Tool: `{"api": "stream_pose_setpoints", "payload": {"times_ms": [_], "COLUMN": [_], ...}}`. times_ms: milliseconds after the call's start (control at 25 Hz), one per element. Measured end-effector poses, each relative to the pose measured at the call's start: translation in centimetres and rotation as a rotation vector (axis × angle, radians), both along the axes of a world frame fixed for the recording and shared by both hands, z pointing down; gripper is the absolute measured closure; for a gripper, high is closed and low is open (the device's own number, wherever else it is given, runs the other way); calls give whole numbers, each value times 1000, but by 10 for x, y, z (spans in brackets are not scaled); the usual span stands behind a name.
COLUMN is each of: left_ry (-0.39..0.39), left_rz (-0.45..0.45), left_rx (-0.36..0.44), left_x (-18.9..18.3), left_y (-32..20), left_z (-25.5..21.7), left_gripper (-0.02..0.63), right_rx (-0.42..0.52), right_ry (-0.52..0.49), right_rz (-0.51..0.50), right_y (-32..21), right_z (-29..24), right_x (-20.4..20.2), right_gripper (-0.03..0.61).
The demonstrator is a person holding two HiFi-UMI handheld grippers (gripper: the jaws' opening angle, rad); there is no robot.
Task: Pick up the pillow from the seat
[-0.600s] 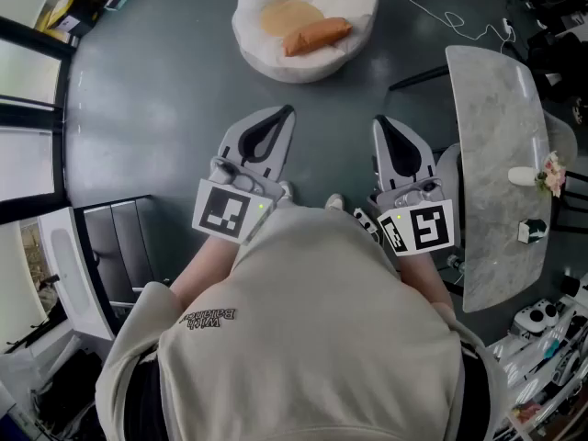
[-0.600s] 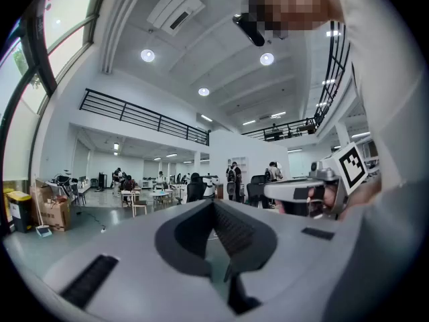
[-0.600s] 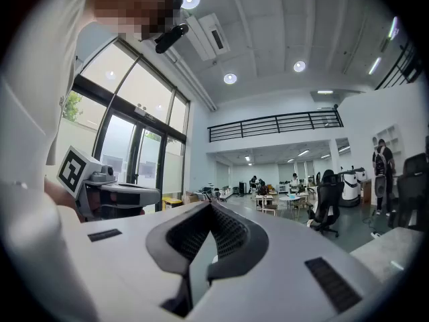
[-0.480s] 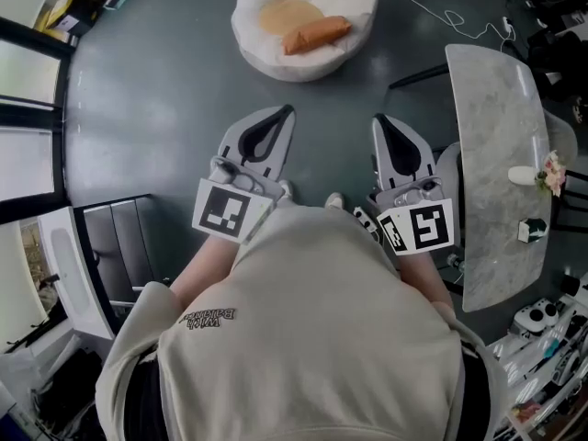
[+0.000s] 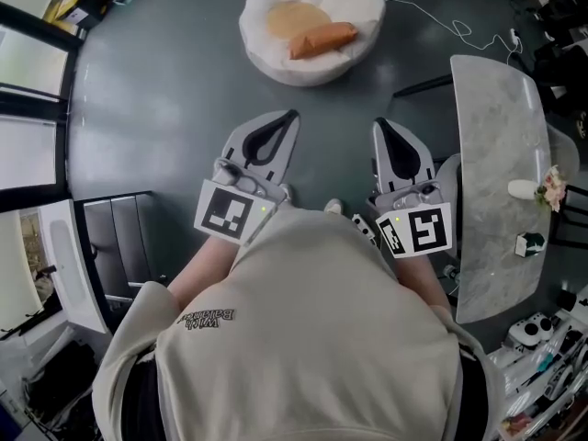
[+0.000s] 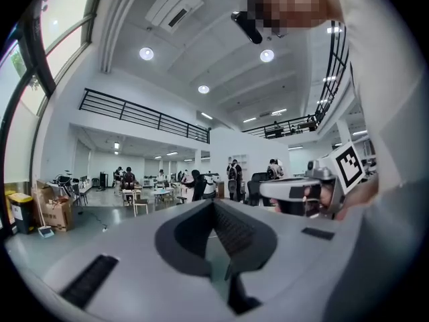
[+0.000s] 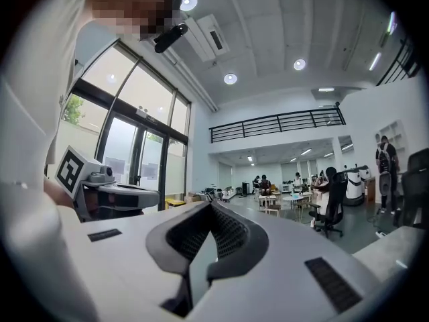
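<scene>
Marble table [image 5: 491,136], recorded at right on grey floor [image 5: 156,108]; flowers [image 5: 552,189] and small box [image 5: 526,243] were set upon it; white cable [image 5: 447,19] was laid beyond.

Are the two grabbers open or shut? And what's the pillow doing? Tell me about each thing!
left gripper: fingers shut, holding nothing.
right gripper: fingers shut, holding nothing.
white seat: on the floor, ahead of both grippers.
orange pillow: lying on the white seat, not picked up yet.
round tan cushion: lying flat on the white seat, next to the orange pillow.
</scene>
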State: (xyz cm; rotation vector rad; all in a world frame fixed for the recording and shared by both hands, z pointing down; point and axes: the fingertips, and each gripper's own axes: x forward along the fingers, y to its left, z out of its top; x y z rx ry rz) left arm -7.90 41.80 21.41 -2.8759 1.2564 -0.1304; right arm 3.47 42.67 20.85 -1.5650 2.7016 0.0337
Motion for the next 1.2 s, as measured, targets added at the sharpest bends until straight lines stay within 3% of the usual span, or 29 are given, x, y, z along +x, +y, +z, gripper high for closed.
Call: {"api": "stream_pose_setpoints", "payload": {"times_ms": [320,560,920,1200], "left_ry": [-20,-30,-43,-100], "left_rz": [-26,-11,-47,-94], "left_rx": [22,-19,25,14], "left_x": [10,39,81,92], "left_y": [3,12,25,42], "left_z": [4,11,4,14], "left_gripper": [604,604,604,604], "right_rx": [-2,-14,31,20], "right_ry": [3,-2,-24,-53], "right_rz": [-3,-6,-26,-45], "right_y": [-2,5,20,39], "right_z": [2,4,-5,1], "right_x": [20,48,89,115], "right_gripper": [571,571,571,571]}}
